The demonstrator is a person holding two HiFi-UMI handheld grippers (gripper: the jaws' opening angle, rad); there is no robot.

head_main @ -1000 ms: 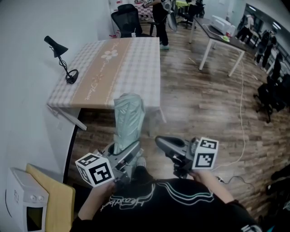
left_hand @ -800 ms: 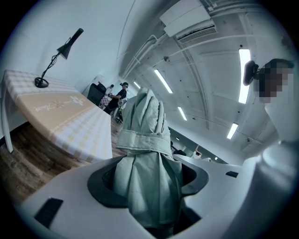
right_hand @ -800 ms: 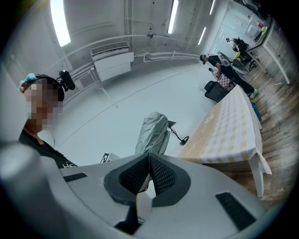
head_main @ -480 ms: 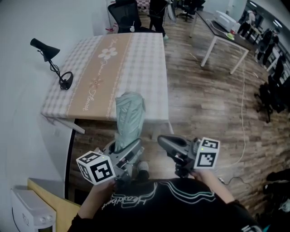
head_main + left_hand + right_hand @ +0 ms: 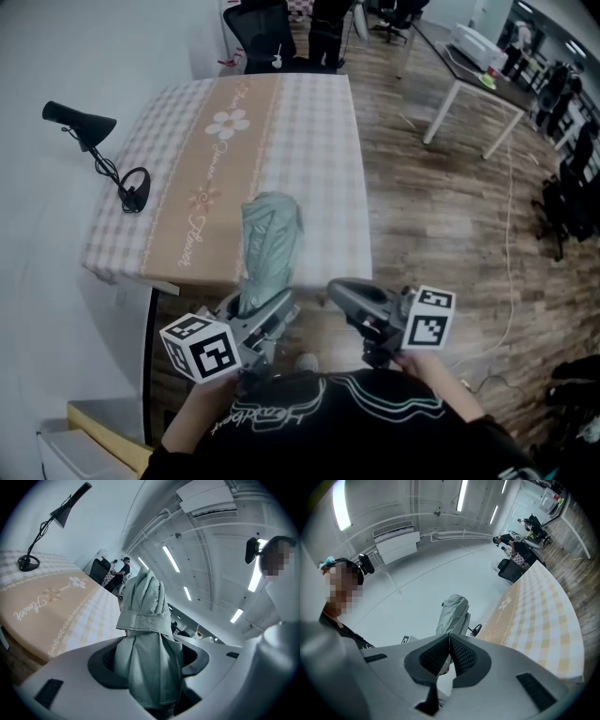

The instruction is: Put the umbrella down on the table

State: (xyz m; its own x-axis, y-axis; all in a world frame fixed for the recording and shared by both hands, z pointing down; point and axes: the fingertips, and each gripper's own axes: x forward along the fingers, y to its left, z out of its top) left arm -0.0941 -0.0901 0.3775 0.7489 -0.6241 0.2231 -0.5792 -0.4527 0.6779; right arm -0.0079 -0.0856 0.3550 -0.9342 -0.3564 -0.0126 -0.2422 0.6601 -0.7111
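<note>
The left gripper (image 5: 267, 314) is held low in front of the person's body, its marker cube (image 5: 202, 349) nearest the chest, and its jaws are clamped on the lower part of a folded umbrella (image 5: 269, 244). In the left gripper view the fabric bunches between the dark pads (image 5: 105, 665). The right gripper (image 5: 342, 291) sits level just beside it with its ribbed jaws pressed together on nothing. The umbrella's long axis runs out from the left jaws, away from the person and towards the table (image 5: 309, 122). Its free end shows over the table's near edge, held in the air and not lying on the top. It is a soft, pale grey-green bundle of pleated cloth, cinched by a flat strap (image 5: 143, 620) of the same cloth. The table wears a checked cloth with a tan floral band down its length, and a black desk lamp (image 5: 94, 150) stands at its left edge.
</note>
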